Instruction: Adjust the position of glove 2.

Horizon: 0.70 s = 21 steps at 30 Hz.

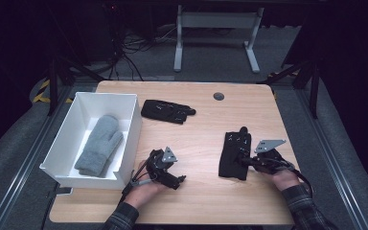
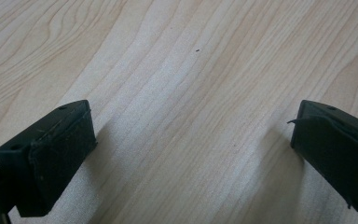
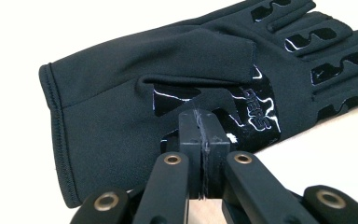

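A black glove [image 1: 234, 155] with glossy grip print lies flat at the right of the wooden table [image 1: 201, 201]; close up, the glove [image 3: 121, 93] has its cuff to the left. My right gripper [image 1: 244, 161] is at its right edge. Its jaws are pressed together, and the right gripper [image 3: 200, 116] has its tips over the printed palm; whether fabric is pinched I cannot tell. My left gripper [image 1: 181, 179] rests near the front by the box corner. The left gripper [image 2: 191, 135] stands open over bare wood. A second black glove [image 1: 167, 110] lies farther back.
A white box [image 1: 138, 120] stands at the table's left with a grey mitten [image 1: 98, 143] inside. A round grommet [image 1: 218, 96] sits near the far edge. A desk frame [image 1: 215, 33] and cables stand on the floor beyond.
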Each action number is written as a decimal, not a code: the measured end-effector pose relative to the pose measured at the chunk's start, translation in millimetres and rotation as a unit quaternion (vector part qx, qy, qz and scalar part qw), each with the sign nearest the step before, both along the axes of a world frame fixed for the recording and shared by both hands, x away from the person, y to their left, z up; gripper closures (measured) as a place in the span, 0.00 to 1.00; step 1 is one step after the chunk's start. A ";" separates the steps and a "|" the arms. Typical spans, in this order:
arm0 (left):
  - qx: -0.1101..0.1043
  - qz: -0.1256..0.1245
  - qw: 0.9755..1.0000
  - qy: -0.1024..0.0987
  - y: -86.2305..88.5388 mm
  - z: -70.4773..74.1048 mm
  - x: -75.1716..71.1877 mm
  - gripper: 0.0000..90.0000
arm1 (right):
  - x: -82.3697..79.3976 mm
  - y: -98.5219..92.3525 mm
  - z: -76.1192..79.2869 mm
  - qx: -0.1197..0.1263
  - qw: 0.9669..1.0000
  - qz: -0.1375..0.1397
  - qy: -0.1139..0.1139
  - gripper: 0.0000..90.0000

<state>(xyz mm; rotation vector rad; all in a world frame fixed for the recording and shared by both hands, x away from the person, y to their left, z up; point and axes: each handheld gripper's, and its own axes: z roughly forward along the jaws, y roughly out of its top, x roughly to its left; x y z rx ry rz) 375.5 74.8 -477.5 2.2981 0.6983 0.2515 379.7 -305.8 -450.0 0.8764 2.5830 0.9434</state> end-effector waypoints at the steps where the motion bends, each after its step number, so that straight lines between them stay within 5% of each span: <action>1: 0.000 0.000 1.000 0.000 0.0 0.0 0.0 0.00 | -3.2 -1.7 0.0 0.001 1.000 0.002 0.002 1.00; 15: 0.000 0.001 1.000 0.000 0.0 0.0 -0.2 0.00 | -39.2 -14.0 4.1 -0.010 1.000 0.024 0.009 1.00; 21: 0.000 0.001 1.000 0.000 0.0 0.0 -0.2 0.00 | -24.8 -10.3 13.7 0.013 1.000 0.003 -0.018 1.00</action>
